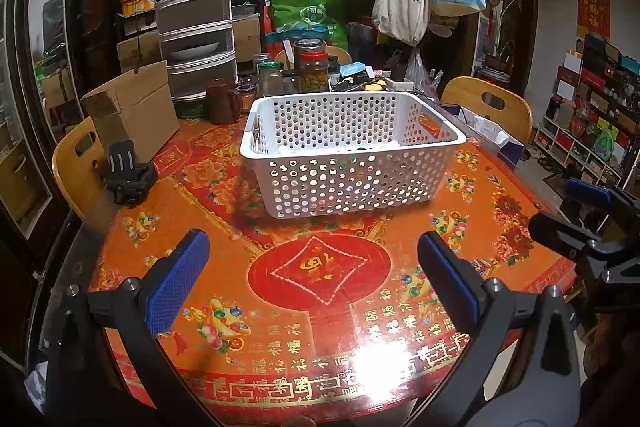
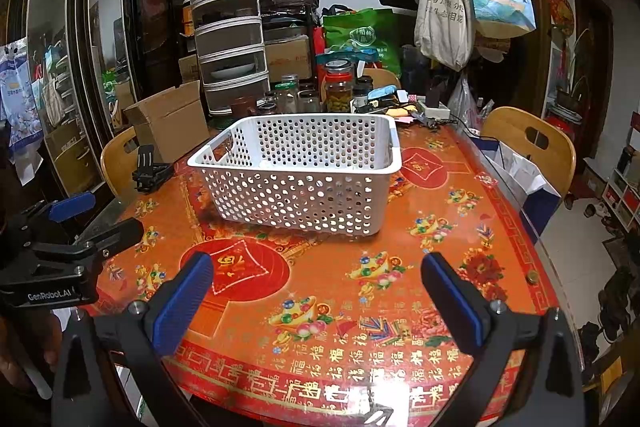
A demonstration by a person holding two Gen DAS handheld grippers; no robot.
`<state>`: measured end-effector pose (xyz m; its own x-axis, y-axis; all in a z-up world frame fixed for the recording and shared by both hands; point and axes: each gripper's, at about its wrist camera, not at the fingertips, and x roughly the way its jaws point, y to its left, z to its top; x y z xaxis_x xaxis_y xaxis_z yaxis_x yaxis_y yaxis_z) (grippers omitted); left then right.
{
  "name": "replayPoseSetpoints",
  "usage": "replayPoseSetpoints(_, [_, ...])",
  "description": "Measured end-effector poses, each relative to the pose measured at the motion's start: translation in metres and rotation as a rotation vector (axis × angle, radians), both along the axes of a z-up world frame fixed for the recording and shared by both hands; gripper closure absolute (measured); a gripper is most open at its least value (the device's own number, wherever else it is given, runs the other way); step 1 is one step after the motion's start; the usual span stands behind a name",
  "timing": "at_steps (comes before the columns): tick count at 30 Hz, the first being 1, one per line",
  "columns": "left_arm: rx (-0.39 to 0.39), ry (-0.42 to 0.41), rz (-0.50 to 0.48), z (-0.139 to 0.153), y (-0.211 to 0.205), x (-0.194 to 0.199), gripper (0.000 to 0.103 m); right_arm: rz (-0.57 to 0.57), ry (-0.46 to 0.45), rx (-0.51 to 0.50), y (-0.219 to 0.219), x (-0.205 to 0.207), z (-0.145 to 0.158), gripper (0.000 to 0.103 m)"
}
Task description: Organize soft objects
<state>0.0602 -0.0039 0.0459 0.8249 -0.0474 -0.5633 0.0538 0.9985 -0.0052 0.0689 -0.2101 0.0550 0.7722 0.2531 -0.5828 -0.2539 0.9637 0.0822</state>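
A white perforated plastic basket (image 1: 352,155) stands on the round table with the red and orange cloth (image 1: 320,307); it also shows in the right wrist view (image 2: 296,179). Some things lie low inside it, mostly hidden by its walls. My left gripper (image 1: 314,259) is open and empty, held above the table in front of the basket. My right gripper (image 2: 316,279) is open and empty, also in front of the basket, to the right of the left one. No soft object lies loose on the table.
A black mount (image 1: 128,179) lies at the table's left edge by a cardboard box (image 1: 136,107). Jars (image 1: 314,67) and a stacked food cover (image 1: 196,19) crowd the far side. Wooden chairs (image 1: 492,107) stand around the table. A paper bag (image 2: 520,171) sits right.
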Motion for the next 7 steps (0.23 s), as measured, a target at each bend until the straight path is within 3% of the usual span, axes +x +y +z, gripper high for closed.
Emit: replayPoseSetpoints(7, [0.002, -0.007, -0.002, 0.0007, -0.0013, -0.0016, 0.000, 0.000, 0.000, 0.002, 0.0000, 0.0001, -0.0001, 0.000])
